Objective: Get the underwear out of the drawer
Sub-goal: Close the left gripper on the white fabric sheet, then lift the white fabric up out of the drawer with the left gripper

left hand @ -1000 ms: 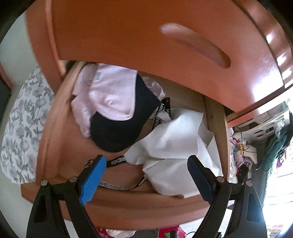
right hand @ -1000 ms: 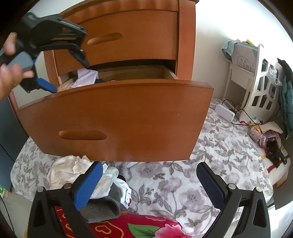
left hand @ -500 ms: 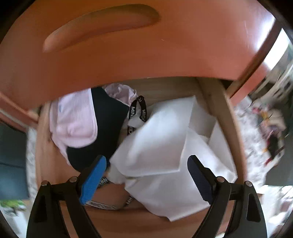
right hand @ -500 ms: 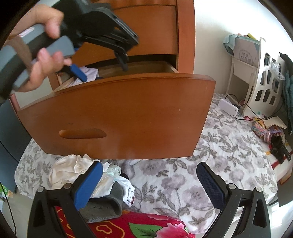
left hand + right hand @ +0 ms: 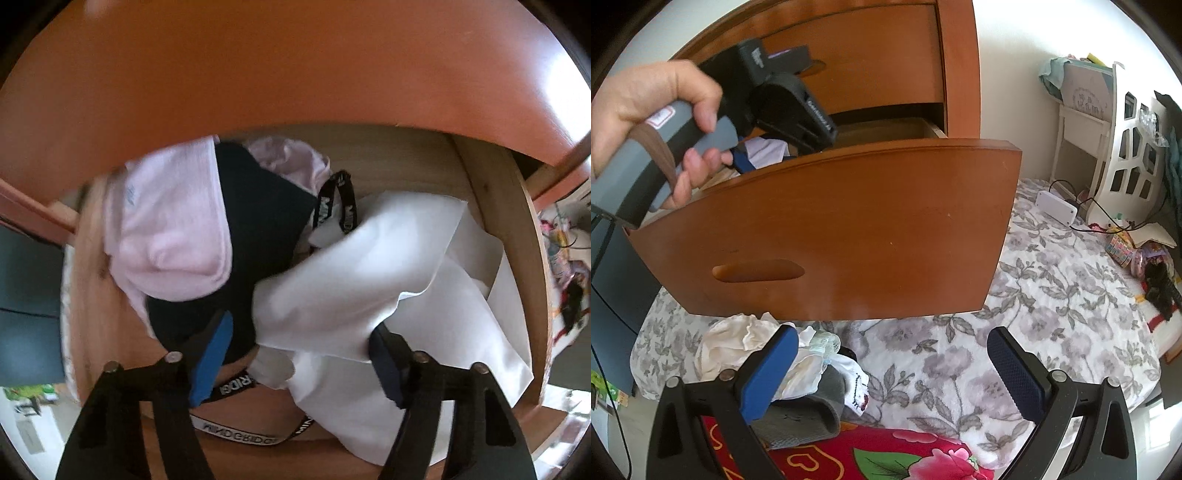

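Left gripper (image 5: 299, 354) fingers closing around white underwear (image 5: 369, 266) in the open drawer (image 5: 532, 236), pads not yet pinching it. Navy and pink garments beyond the left finger. Grasp step; next needs firm pinch, then lift. Right gripper (image 5: 890, 373) spread, empty, above the bed (image 5: 1034, 332).

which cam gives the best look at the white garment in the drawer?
Left wrist: the white garment fills the frame, the closing left gripper straddling it. Right wrist shows only a white scrap above the drawer front.
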A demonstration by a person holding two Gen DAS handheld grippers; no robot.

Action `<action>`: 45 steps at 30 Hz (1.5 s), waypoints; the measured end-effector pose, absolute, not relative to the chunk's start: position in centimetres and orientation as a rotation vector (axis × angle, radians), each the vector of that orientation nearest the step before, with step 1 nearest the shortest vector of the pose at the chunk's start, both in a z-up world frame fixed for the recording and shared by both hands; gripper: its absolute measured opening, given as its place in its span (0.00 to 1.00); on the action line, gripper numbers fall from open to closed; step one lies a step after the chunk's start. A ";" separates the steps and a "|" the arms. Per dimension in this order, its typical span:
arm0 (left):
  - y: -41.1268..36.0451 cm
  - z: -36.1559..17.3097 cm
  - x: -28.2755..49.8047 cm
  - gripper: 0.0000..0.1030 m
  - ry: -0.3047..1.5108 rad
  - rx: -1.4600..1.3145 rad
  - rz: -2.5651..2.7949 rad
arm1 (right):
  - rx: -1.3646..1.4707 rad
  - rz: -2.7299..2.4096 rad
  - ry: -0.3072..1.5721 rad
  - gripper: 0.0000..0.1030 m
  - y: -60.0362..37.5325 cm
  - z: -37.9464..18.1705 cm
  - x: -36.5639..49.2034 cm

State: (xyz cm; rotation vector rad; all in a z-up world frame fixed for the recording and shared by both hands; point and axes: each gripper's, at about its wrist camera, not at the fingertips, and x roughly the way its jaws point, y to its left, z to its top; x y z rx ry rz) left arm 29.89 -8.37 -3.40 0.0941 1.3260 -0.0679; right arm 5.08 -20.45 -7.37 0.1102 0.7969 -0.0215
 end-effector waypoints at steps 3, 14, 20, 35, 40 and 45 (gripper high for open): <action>-8.2 -4.0 30.2 0.56 1.340 0.073 -0.097 | 0.111 -0.021 0.800 1.00 -20.5 -7.4 5.1; -9.0 -3.9 29.2 0.12 1.273 0.092 -0.149 | 0.111 -0.021 0.803 1.00 -20.4 -7.5 5.1; -7.0 -2.4 27.2 0.11 1.190 0.037 -0.203 | 0.105 -0.025 0.801 1.00 -20.4 -7.4 5.1; -1.0 2.9 22.4 0.09 0.933 -0.170 -0.283 | 0.077 -0.041 0.798 1.00 -20.0 -7.2 4.9; 0.3 5.0 21.3 0.09 0.847 -0.180 -0.295 | 0.067 -0.046 0.798 1.00 -19.9 -7.2 4.9; -0.6 8.2 20.2 0.09 0.761 -0.173 -0.306 | 0.058 -0.057 0.789 1.00 -19.8 -7.0 4.7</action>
